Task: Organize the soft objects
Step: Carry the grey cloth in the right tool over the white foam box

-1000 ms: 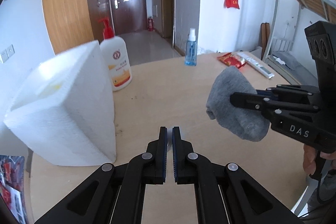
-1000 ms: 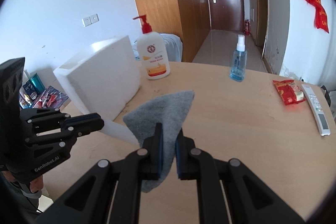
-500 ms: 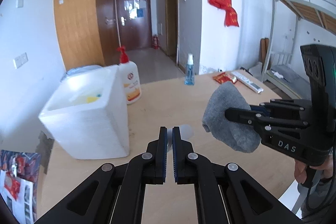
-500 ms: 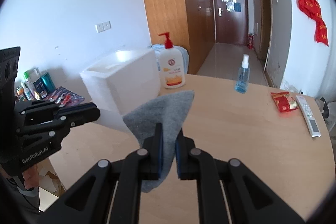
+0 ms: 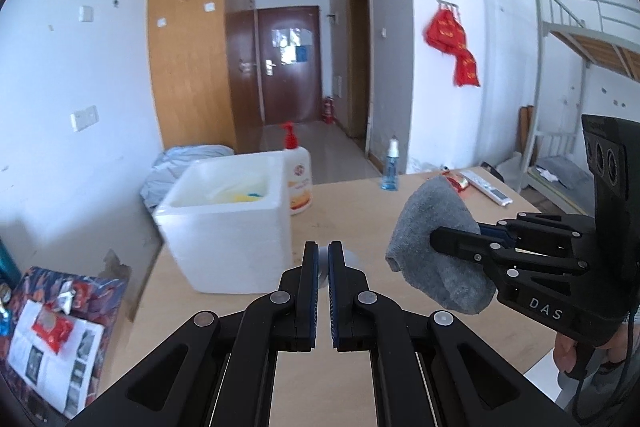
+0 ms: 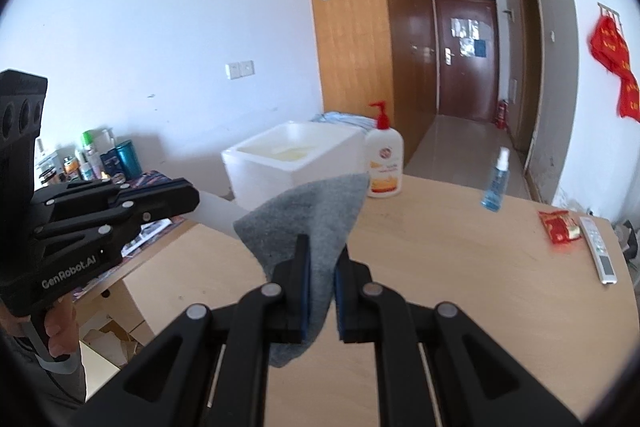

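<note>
The grey cloth is pinched in the right gripper and has been carried up off the tabletop over the last second, so it's probably headed for the white foam box, now seen from higher. The left gripper is kept closed, with something pale and unclear seen at its tips. A lotion bottle, spray bottle and remote are left on the wooden tabletop; a hallway is seen behind.

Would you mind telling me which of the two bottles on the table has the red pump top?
It is the white lotion bottle right beside the foam box; the small blue spray bottle stands apart and has a white nozzle.
</note>
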`<state>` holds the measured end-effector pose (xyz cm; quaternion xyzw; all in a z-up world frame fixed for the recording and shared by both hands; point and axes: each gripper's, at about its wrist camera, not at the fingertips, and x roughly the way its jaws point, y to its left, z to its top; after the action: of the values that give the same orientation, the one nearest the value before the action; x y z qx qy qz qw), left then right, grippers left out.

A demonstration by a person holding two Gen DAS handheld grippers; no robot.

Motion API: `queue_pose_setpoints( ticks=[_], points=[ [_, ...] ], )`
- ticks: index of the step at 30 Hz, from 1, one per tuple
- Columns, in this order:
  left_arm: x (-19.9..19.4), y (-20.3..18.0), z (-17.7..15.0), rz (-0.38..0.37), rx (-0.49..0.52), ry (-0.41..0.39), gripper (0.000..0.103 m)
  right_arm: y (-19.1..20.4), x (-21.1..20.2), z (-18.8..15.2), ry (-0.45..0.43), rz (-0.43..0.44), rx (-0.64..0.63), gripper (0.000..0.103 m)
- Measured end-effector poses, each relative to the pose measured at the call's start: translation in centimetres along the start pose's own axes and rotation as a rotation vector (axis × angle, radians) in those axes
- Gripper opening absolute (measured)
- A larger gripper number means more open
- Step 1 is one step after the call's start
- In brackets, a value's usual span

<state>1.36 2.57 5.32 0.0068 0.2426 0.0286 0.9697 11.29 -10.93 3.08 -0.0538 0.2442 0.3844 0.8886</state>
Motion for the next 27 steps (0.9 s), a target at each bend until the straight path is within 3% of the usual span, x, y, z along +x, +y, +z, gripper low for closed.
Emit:
queue_pose_setpoints(
  ticks=[13, 27],
  points=[
    [-3.3, 5.0, -2.5, 0.164, -0.142, -0.036, 0.005, 4.7, 1.5, 1.4, -0.050, 0.125, -0.055, 0.013],
    [-2.3, 6.5, -2.8, 0.167, -0.175, -0.035, 0.005, 6.4, 3.3, 1.8, -0.040, 0.166, -0.054, 0.013]
  ],
)
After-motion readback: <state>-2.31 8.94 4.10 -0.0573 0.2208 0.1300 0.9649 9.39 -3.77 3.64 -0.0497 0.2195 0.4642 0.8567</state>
